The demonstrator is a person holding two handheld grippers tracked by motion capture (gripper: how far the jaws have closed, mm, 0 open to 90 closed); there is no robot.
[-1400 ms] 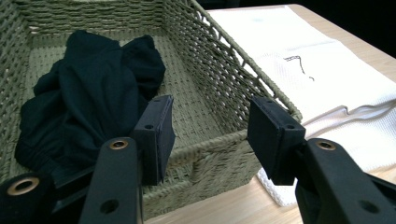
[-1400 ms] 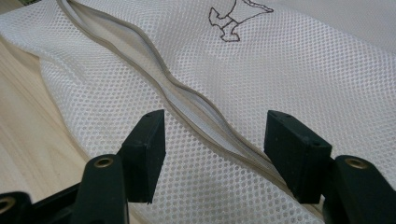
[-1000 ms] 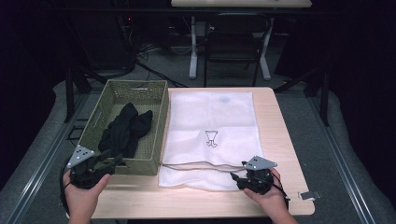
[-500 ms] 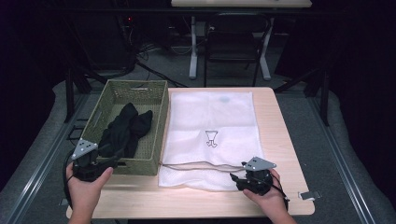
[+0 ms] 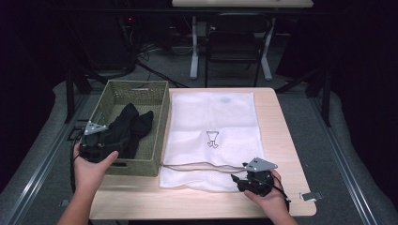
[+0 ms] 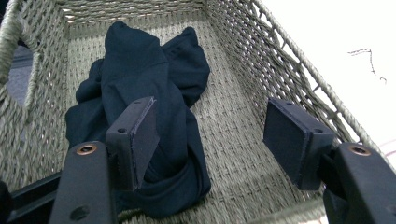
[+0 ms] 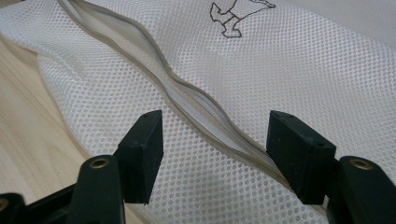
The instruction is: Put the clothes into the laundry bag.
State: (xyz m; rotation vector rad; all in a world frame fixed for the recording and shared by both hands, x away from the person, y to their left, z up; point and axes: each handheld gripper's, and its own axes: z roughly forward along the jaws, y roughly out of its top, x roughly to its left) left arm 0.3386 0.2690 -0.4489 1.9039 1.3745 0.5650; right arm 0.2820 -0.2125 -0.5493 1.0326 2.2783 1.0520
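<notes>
1. Dark cloth (image 6: 140, 140) lies crumpled in the woven basket (image 5: 155, 101) at the left of the table (image 5: 281, 122), heaped towards the basket's left and near wall.
2. Nearest me, the left gripper (image 5: 96, 143) sits at the basket's near left corner in the person's left hand (image 5: 91, 166); in the left gripper view its jaws are spread wide over the basket, gripping nothing (one pad (image 6: 142, 140) is just in front of the cloth, though whether it touches I cannot tell).
3. At the near right, the right gripper (image 5: 244, 180) rests in the right hand (image 5: 265, 197) at the near edge of the white mesh bag (image 5: 211, 112). Its jaws gape too, either side of the bag's zipper (image 7: 196, 100), which is parted and wavy.
4. Beyond that, the bag lies flat beside the basket, touching its right wall, with a small dark drawing (image 5: 212, 138) near its middle.
5. Farthest off, behind the table, stand a chair (image 5: 230, 44) and another table's white legs (image 5: 194, 49).
</notes>
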